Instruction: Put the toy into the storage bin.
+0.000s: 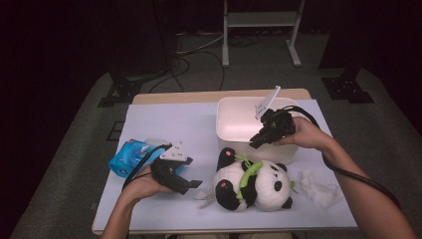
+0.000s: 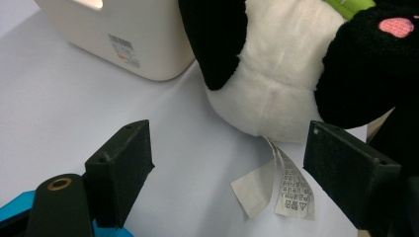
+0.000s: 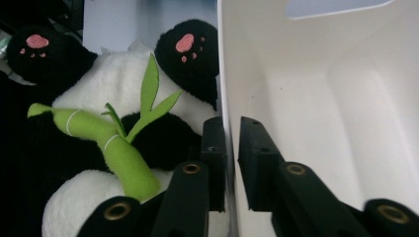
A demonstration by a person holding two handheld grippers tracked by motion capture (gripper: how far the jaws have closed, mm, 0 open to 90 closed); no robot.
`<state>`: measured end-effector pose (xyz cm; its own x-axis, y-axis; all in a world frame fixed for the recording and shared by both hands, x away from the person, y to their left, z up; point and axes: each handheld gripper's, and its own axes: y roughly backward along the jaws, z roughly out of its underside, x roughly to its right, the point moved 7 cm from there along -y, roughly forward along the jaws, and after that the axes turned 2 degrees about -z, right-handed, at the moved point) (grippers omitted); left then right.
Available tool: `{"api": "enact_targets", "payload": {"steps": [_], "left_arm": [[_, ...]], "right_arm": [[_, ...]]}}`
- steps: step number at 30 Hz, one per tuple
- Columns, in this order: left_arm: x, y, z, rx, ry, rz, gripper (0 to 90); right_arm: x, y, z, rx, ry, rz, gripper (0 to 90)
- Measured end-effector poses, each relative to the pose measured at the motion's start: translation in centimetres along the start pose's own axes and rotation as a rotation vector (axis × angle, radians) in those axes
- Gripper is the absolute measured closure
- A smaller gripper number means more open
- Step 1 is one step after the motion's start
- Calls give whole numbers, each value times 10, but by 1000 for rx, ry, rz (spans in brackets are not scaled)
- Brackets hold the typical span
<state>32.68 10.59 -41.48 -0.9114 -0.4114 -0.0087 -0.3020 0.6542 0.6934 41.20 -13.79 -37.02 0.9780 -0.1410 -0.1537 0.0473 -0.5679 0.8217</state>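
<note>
The right gripper straddled the near wall of the white bin, one jaw inside and one outside. A narrow gap showed on the inner side, so whether it was clenched on the wall could not be told. Just outside that wall, beside the outer jaw, lay the plush panda. The left gripper rested released on the worktop, the panda's label lying between its jaws, a blue packet behind it.

The table is viewed from above; the panda and bin are seen close from both gripper views.
</note>
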Motion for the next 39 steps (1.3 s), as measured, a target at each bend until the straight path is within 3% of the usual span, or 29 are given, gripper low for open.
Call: {"api": "enact_targets", "payload": {"steps": [7, 15, 25, 39], "left_arm": [[3, 0, -4, -11, -25, 9, 180], [3, 1, -6, -6, -15, 5, 175], [2, 1, -3, -14, -20, 8, 174], [3, -1, 1, -33, -23, 21, 167]], "right_arm": [[-8, 17, -7, 19, 18, 23, 753], [-28, 33, -10, 48, 56, 14, 710], [-44, 4, 10, -12, 57, -59, 654], [-49, -19, 26, -16, 47, -126, 588]]}}
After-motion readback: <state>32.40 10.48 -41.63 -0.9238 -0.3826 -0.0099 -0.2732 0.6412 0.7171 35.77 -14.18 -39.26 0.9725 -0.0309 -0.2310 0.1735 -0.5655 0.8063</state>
